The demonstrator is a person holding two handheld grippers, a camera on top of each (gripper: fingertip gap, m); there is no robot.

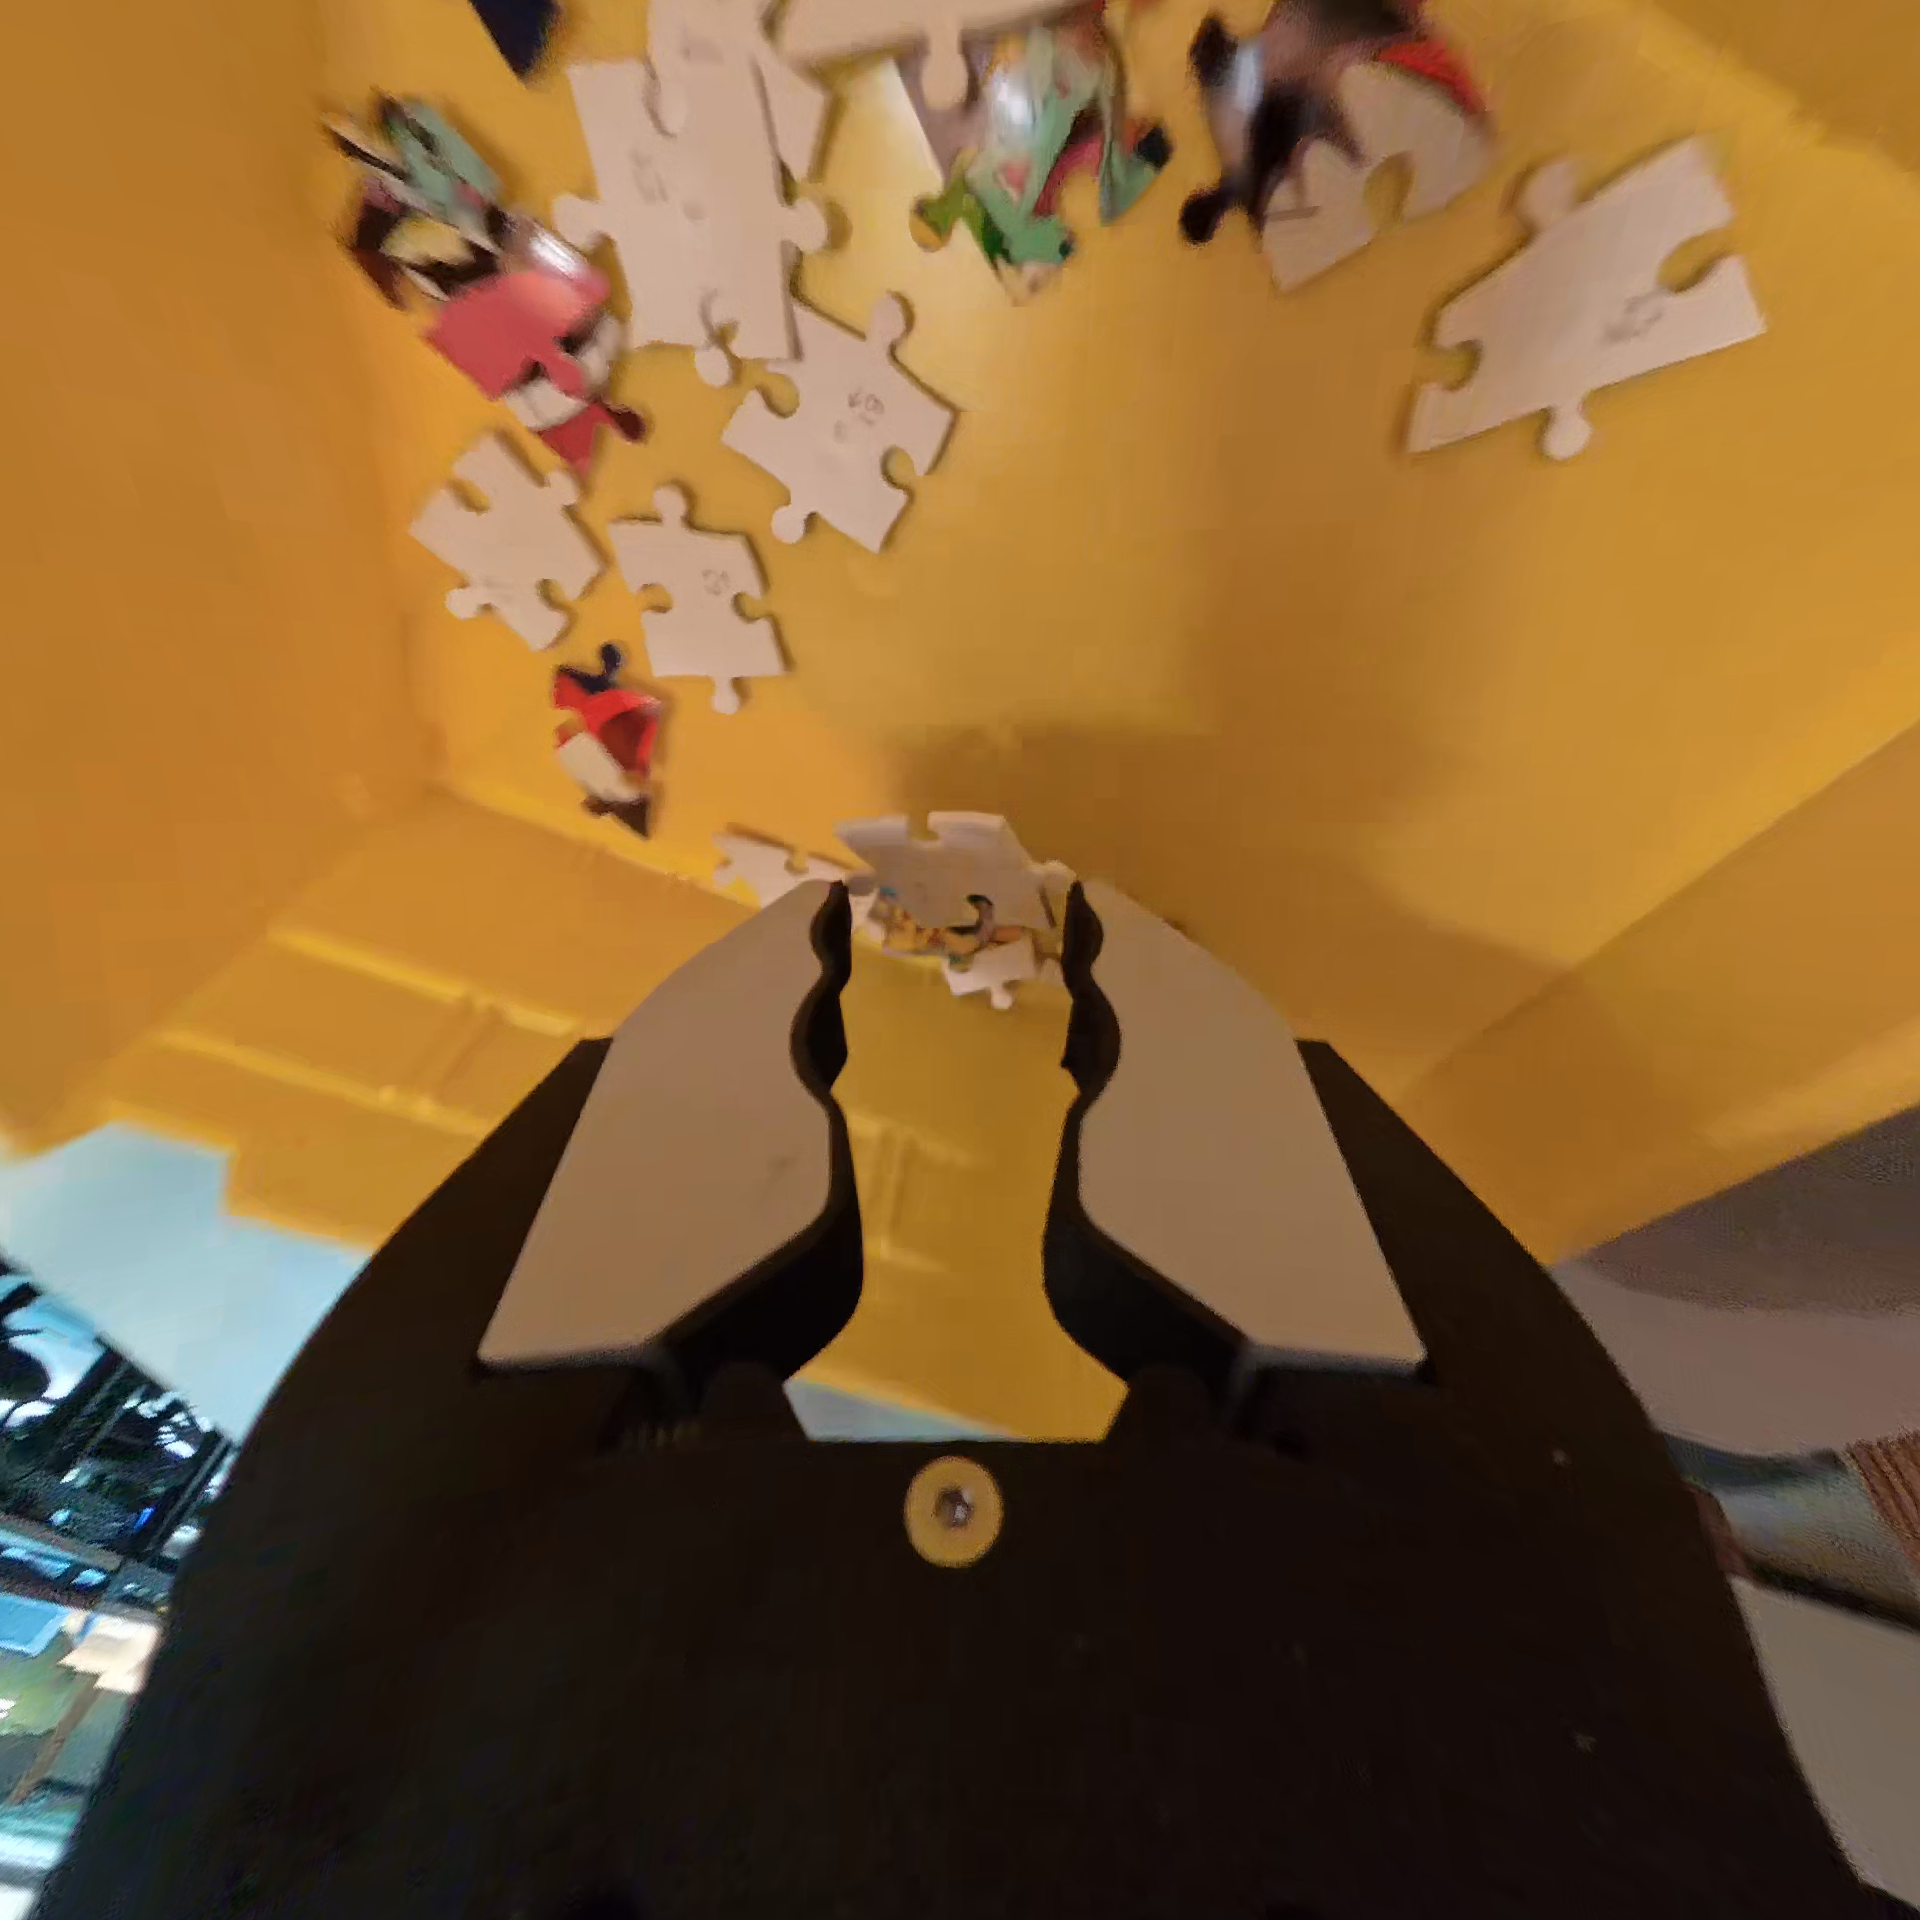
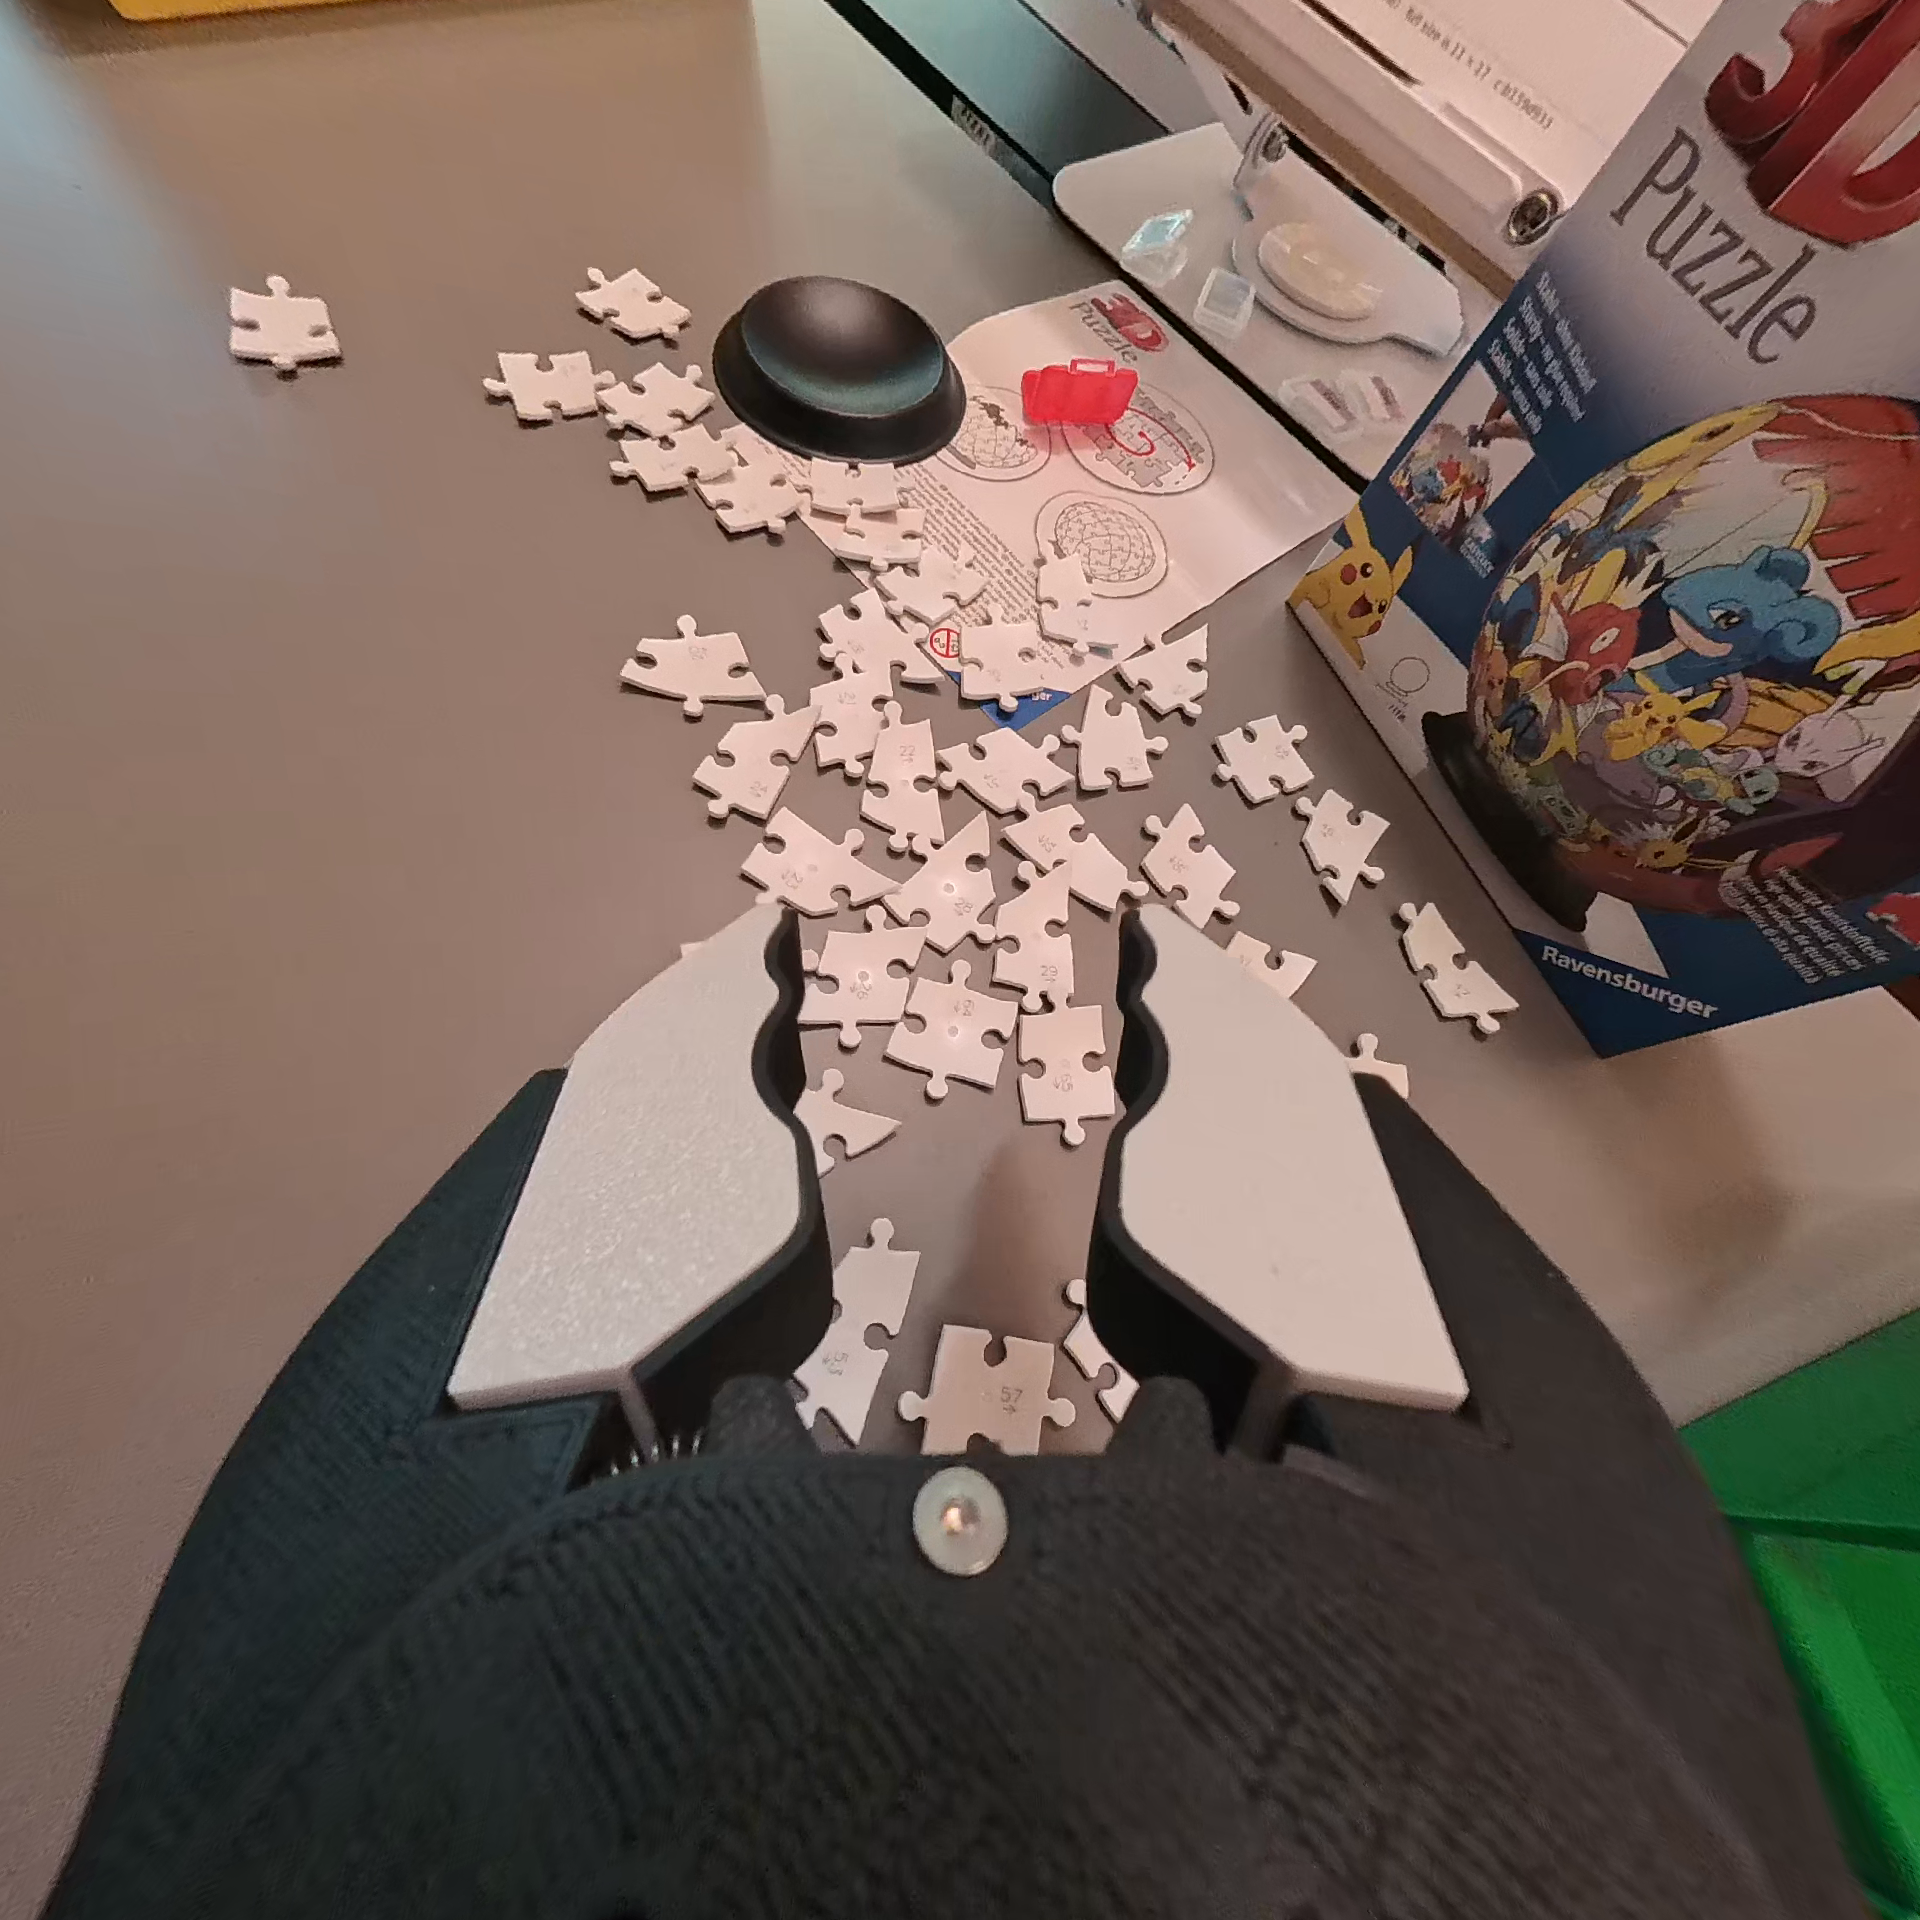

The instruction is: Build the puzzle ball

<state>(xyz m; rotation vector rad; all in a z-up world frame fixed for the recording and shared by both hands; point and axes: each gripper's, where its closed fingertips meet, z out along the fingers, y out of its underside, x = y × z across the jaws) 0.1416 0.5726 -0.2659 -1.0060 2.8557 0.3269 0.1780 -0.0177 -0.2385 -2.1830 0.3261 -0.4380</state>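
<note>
White puzzle pieces [image 2: 951, 894], yellow box [image 1: 1351, 623]

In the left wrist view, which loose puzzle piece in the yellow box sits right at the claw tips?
The piece lying between the tips of the left claw, white back partly up with some print showing. Every other piece lies farther up the yellow box.

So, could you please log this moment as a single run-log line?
left claw: open, over pieces in yellow box | right claw: open, above face-down pieces on table | black stand: empty
</note>
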